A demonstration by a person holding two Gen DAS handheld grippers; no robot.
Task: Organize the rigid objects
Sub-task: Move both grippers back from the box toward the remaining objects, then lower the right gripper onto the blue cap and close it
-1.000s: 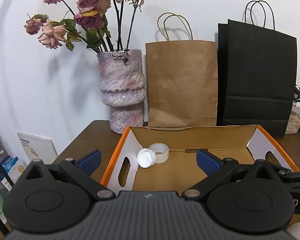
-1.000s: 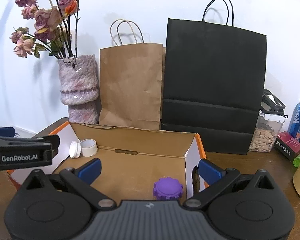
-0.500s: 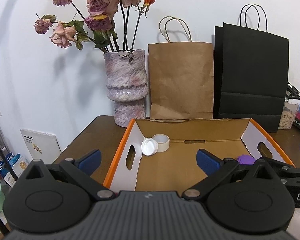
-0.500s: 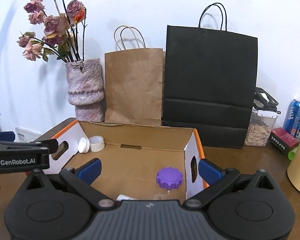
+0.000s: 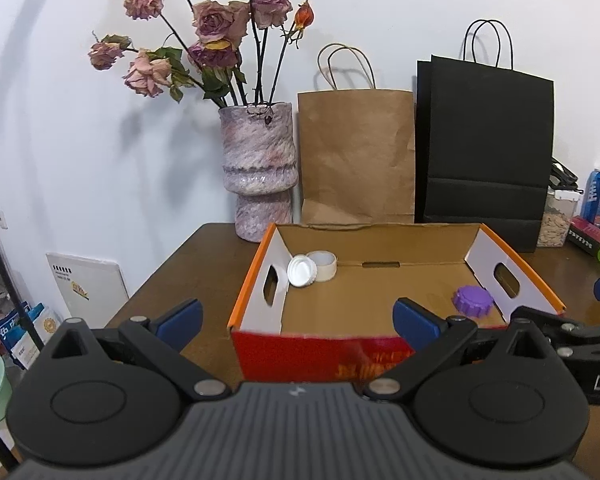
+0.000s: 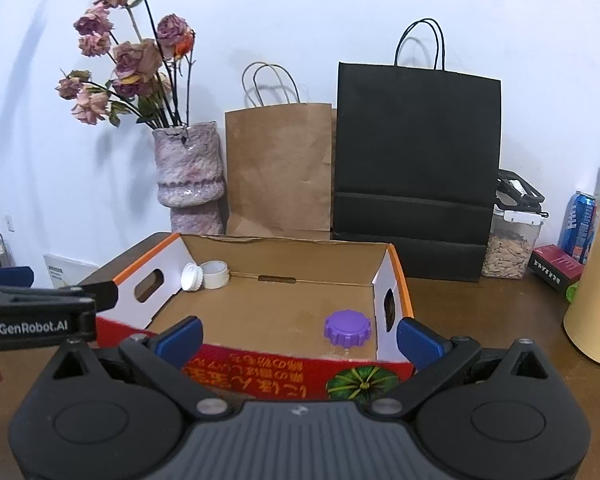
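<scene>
My left gripper [image 5: 296, 316] hangs with its jaws spread wide and nothing between them, just short of the box's [image 5: 316, 354] red front wall on the brown surface [image 5: 188, 268]. Left of the surface, a white board [image 5: 88, 284] leans against the wall. At the back, a mottled pink vase [image 5: 258, 172] of dried roses [image 5: 216, 24] stands beside a brown bag [image 5: 356, 156] and a taller black bag [image 5: 488, 152], both upright against the wall. Inside the box, a white cap [image 5: 302, 271] leans tilted against a white ring [image 5: 324, 266] in the far left corner, the two touching; a purple cap [image 5: 473, 300] lies flat on the box floor near the right wall, well apart from them. My right gripper [image 6: 298, 338] is likewise wide open and holds nothing, poised at the box's front wall, with the purple cap just beyond it between the blue fingertips [image 6: 420, 342]. Right of the black bag sit a clear container [image 6: 510, 250] of pale flakes, a dark red carton [image 6: 556, 268] and a blue can [image 6: 580, 226].
</scene>
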